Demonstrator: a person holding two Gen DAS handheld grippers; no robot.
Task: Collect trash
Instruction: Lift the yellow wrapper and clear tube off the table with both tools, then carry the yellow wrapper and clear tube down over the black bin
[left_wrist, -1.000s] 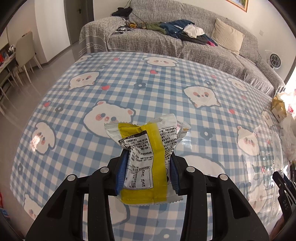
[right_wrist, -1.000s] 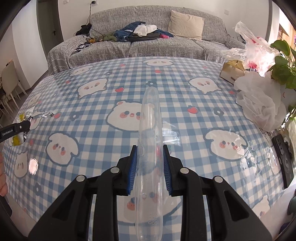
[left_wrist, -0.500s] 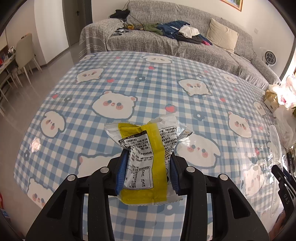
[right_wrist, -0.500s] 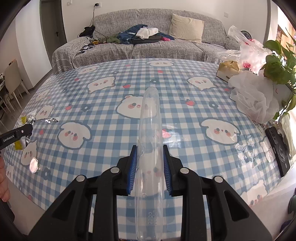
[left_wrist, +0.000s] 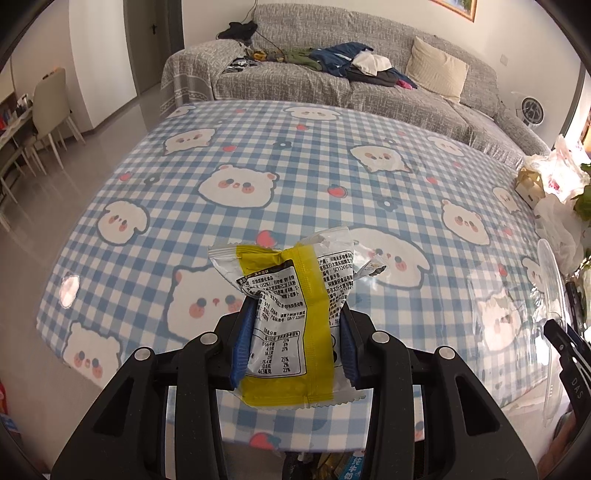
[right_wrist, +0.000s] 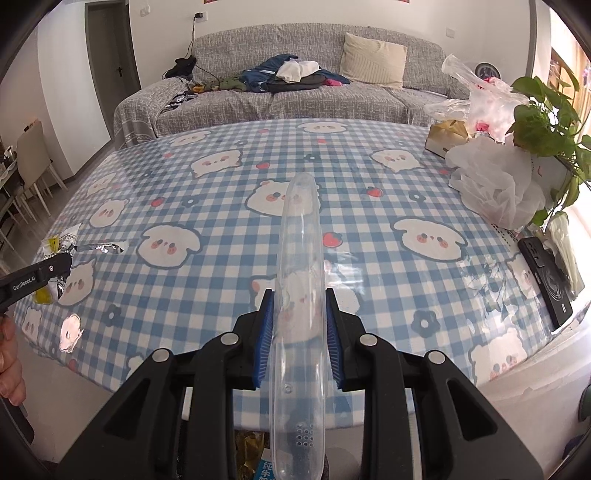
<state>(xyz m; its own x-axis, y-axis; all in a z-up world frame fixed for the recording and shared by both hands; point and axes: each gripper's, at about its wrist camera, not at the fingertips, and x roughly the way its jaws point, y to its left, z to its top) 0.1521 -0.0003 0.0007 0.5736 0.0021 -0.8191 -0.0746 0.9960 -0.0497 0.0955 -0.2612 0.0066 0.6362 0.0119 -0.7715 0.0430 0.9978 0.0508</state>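
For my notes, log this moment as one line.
left gripper: shut on snack wrapper | right gripper: shut on clear plastic case | both above table

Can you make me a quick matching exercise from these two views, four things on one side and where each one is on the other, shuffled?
Things:
1. yellow snack wrapper
2. clear plastic case
3. black phone
4. cream pillow

Places:
A. on the grey sofa
B. flat on the table near its right edge
C. clamped in the left hand-held gripper
D. clamped in the right hand-held gripper

Pairs: 1-C, 2-D, 3-B, 4-A
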